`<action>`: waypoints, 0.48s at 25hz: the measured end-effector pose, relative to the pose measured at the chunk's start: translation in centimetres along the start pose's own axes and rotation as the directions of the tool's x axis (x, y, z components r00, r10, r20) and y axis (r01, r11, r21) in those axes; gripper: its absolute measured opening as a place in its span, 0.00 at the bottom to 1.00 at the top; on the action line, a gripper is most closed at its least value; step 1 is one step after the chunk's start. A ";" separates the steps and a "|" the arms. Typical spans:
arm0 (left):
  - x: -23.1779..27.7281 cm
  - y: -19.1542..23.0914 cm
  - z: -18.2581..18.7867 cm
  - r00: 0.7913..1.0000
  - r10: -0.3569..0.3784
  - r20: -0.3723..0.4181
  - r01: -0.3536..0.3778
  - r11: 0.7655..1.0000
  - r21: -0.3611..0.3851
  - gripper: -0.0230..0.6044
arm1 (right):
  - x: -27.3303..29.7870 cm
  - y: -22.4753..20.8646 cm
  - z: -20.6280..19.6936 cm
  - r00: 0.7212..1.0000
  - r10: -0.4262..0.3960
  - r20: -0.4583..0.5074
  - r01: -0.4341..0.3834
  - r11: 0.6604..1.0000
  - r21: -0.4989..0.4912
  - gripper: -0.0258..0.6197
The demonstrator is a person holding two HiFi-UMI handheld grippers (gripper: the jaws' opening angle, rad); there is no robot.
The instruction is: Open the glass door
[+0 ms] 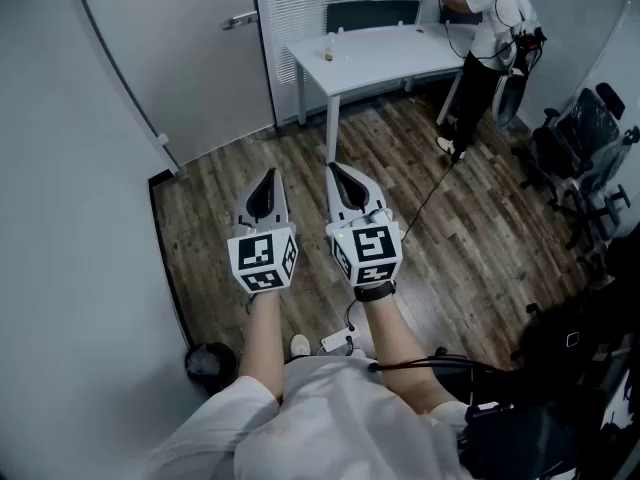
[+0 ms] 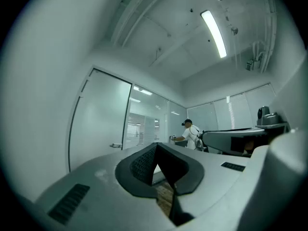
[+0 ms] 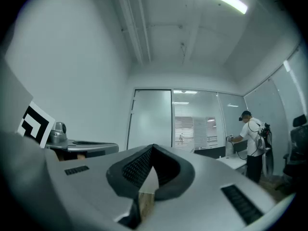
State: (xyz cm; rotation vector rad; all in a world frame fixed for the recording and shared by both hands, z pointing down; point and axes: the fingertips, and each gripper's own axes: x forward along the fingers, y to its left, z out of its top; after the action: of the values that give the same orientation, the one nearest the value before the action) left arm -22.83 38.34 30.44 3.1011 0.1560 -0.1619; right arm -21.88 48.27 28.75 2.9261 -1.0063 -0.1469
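Standing well apart from the door [image 1: 190,43], the person holds both claws out level over the wooden floor [image 1: 300,158], side by side. The left claw [image 1: 267,183] is clenched on nothing; its own view shows the pads meeting at the tip, with only floor showing in the gap under them. The right claw [image 1: 338,175] is clenched and empty in the same way.

The door is ahead and to the left, a tall frosted glass panel between the plain white wall [image 1: 60,168] and a glass panel with blinds. Its handle [image 1: 240,19] is a small metal lever near the edge on the side of the blinds. In the left gripper view the door [image 2: 98,121] and handle [image 2: 115,146] are seen far beyond the claw tip [image 2: 156,146]. A white desk [image 1: 380,48] and another person [image 1: 490,28] are further to the right and have no part in the task.

I judge that such a panel is heavy and stiff, so it should swing slowly and as one piece. The glass face is smooth and gives the pads nothing to catch, and a hard knock could chip it. The lever is therefore the only good place to hold. It looks thin and slippery, so the claw should open, close across the bar near its free end, and press down before moving the door. Whether it goes by push or pull I cannot tell.
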 end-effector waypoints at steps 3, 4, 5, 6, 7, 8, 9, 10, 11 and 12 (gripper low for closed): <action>0.2 -2.4 -0.2 1.000 -0.009 -0.004 0.009 1.000 -0.025 0.04 | -1.5 -2.0 0.1 1.000 -0.004 0.008 0.004 1.000 0.000 0.04; 0.4 -3.2 -0.1 1.000 -0.014 -0.002 0.013 0.999 -0.029 0.04 | -2.0 -2.6 0.1 1.000 -0.006 0.008 0.006 1.000 0.000 0.04; 0.6 -4.1 0.0 1.000 -0.019 -0.001 0.019 0.999 -0.030 0.04 | -2.4 -3.3 0.1 1.000 -0.009 0.007 0.009 1.000 0.002 0.04; 0.9 -4.8 0.0 1.000 -0.023 -0.002 0.023 0.999 -0.025 0.04 | -2.6 -3.8 0.0 1.000 -0.012 0.006 0.012 1.000 0.006 0.04; 1.2 -5.3 0.1 1.000 -0.025 -0.005 0.025 1.000 -0.016 0.04 | -2.8 -4.3 -0.1 1.000 -0.015 0.006 0.014 1.000 0.012 0.04; 1.5 -5.8 0.1 1.000 -0.023 -0.010 0.023 1.000 -0.006 0.04 | -3.0 -4.7 -0.1 1.000 -0.016 0.006 0.016 1.000 0.017 0.04; 1.5 -6.2 0.0 1.000 -0.018 -0.014 0.018 1.000 0.001 0.04 | -3.3 -5.0 -0.2 1.000 -0.017 0.006 0.017 1.000 0.020 0.04; 1.5 -6.4 -0.1 1.000 -0.015 -0.016 0.015 1.000 0.005 0.04 | -3.6 -5.1 -0.2 1.000 -0.016 0.007 0.016 1.000 0.022 0.04; 1.4 -6.6 -0.1 1.000 -0.013 -0.017 0.013 1.000 0.006 0.04 | -3.8 -5.2 -0.2 1.000 -0.015 0.008 0.015 1.000 0.022 0.04; 1.4 -6.7 -0.1 1.000 -0.012 -0.017 0.012 1.000 0.006 0.04 | -3.8 -5.2 -0.1 1.000 -0.014 0.010 0.014 1.000 0.022 0.04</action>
State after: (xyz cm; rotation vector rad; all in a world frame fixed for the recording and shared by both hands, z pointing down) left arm -22.14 45.12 30.21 3.1088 0.1743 -0.1370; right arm -21.72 54.69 28.81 2.9557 -0.9959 -0.1524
